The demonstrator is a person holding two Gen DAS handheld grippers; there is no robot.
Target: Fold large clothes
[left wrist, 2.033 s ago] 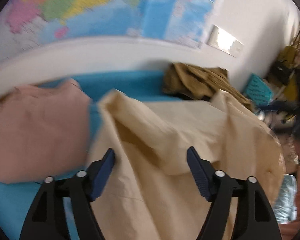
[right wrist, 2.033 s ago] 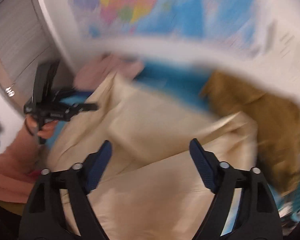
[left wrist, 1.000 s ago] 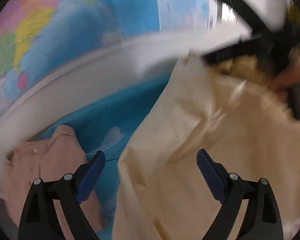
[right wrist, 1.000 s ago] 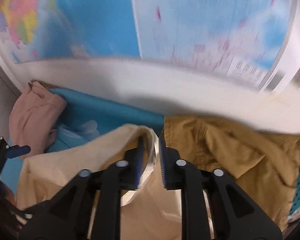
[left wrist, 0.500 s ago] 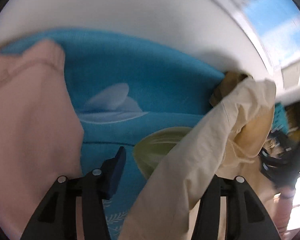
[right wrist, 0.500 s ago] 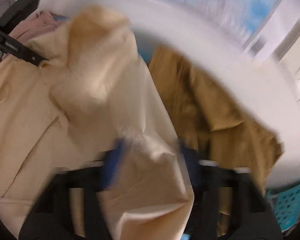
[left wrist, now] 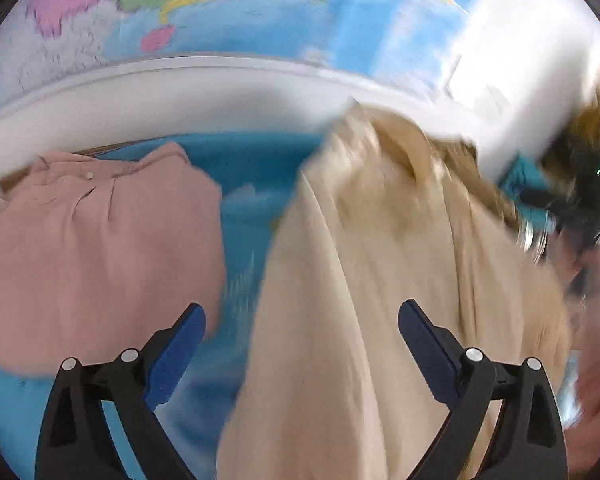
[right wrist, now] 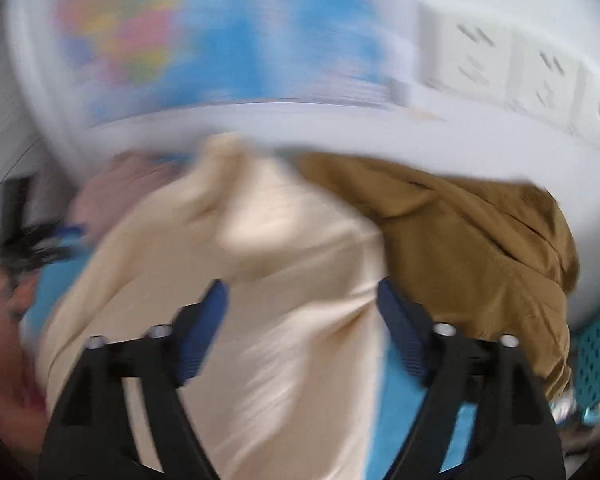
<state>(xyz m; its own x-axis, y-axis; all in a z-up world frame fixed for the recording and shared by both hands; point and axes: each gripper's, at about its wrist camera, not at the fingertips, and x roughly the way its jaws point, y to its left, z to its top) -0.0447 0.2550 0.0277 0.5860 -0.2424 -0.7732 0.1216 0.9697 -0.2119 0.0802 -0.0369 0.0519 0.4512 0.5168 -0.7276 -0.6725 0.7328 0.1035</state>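
A large cream garment (left wrist: 380,300) lies in a long bunched heap on the blue patterned sheet (left wrist: 244,208); both views are blurred by motion. My left gripper (left wrist: 302,332) hovers over the cream cloth's left edge, its jaws opening wide, the pads clear of the cloth. In the right wrist view the same cream garment (right wrist: 260,280) runs under my right gripper (right wrist: 302,312), whose jaws are also opening with no cloth pinched. The other gripper and hand (right wrist: 16,248) show at the left edge there.
A folded pink garment (left wrist: 92,248) lies left of the cream one. A brown garment (right wrist: 468,248) is heaped to its right by the white wall. A world map (left wrist: 220,12) hangs behind, wall sockets (right wrist: 512,76) to the right, and a teal basket (right wrist: 596,356) at the far right.
Both grippers let go of the cream garment and opened wide. The raised cloth dropped back onto the sheet, and both hands swung back, the left view returning to face the pink garment and map.
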